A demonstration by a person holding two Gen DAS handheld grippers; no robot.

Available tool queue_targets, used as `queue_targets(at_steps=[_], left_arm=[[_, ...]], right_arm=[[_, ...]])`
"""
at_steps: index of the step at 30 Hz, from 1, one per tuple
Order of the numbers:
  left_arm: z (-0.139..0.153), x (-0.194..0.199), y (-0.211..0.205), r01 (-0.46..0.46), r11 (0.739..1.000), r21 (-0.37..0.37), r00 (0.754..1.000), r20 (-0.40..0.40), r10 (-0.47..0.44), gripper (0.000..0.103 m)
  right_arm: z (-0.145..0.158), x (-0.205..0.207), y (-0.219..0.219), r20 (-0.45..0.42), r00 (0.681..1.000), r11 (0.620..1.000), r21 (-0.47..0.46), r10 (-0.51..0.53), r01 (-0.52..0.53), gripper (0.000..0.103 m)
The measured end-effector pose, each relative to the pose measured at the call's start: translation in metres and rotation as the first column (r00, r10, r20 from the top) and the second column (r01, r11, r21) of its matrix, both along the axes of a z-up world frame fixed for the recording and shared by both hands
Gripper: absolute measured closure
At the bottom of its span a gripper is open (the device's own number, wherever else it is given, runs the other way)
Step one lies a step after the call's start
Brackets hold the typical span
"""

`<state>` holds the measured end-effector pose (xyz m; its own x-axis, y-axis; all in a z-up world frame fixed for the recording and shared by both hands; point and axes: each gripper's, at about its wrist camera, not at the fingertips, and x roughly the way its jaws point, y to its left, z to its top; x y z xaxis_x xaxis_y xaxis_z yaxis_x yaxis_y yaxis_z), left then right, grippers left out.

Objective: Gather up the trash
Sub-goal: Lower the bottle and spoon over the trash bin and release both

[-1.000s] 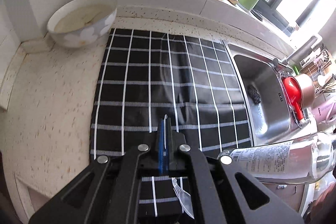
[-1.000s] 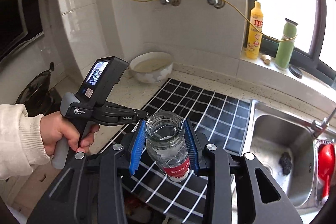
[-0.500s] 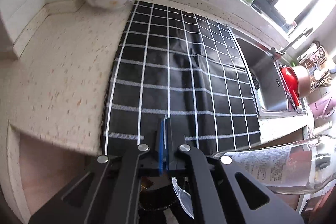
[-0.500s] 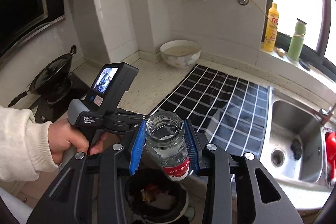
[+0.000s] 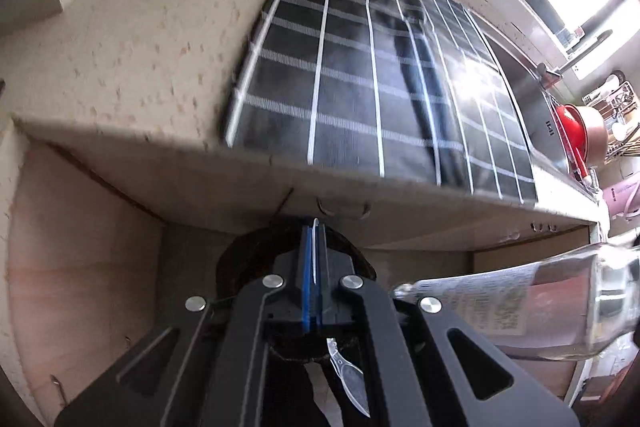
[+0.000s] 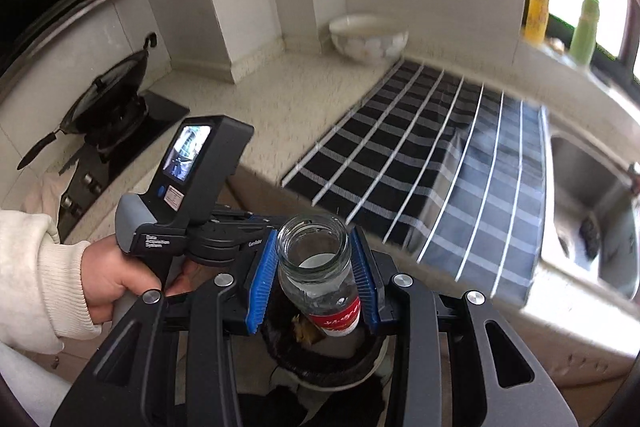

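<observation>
My left gripper (image 5: 314,239) is shut on a thin clear plastic spoon (image 5: 348,383), whose bowl hangs below the fingers. It hovers over a black-lined trash bin (image 5: 240,267) on the floor in front of the counter. My right gripper (image 6: 316,275) is shut on an open clear glass jar (image 6: 320,279) with a red label, held upright above the same bin (image 6: 324,367), which has scraps inside. The jar also shows at the right in the left wrist view (image 5: 520,303). The left gripper shows in the right wrist view, held by a hand (image 6: 120,279).
The speckled counter (image 5: 120,47) carries a black checked cloth (image 5: 360,87) and a white flowered bowl (image 6: 368,39). A steel sink (image 6: 592,211) is to the right with a red pot (image 5: 576,131) beyond. A wok sits on the stove (image 6: 104,107) at left. Bottles stand on the windowsill (image 6: 584,27).
Both grippers have pulled back off the counter and dropped lower, now over the trash bin below the counter edge. Both still hold their items.
</observation>
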<state>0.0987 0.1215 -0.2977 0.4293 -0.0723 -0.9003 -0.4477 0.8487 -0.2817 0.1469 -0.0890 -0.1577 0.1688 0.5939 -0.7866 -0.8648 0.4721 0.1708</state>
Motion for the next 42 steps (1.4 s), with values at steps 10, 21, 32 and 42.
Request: queue_targets(at_steps=[10, 21, 32, 42], left_arm=[[-0.083, -0.006, -0.017, -0.015, 0.999, -0.036, 0.995, -0.101, 0.011, 0.102], [-0.173, 0.006, -0.026, -0.024, 0.998, -0.050, 0.991, -0.131, 0.018, 0.102], [-0.224, 0.008, -0.024, -0.032, 0.999, -0.041, 0.983, -0.183, 0.024, 0.102], [-0.198, 0.005, -0.030, -0.014, 0.998, -0.054, 0.982, -0.189, 0.004, 0.072]], right_arm=[[-0.088, -0.005, -0.003, -0.072, 0.997, 0.994, -0.111, -0.016, 0.007, 0.069], [-0.194, 0.004, 0.003, -0.148, 0.989, 0.978, -0.209, -0.028, -0.003, 0.069], [-0.257, 0.004, 0.009, -0.214, 0.976, 0.957, -0.288, -0.036, -0.027, 0.069], [-0.247, 0.008, 0.015, -0.207, 0.978, 0.948, -0.313, -0.009, -0.058, 0.069]])
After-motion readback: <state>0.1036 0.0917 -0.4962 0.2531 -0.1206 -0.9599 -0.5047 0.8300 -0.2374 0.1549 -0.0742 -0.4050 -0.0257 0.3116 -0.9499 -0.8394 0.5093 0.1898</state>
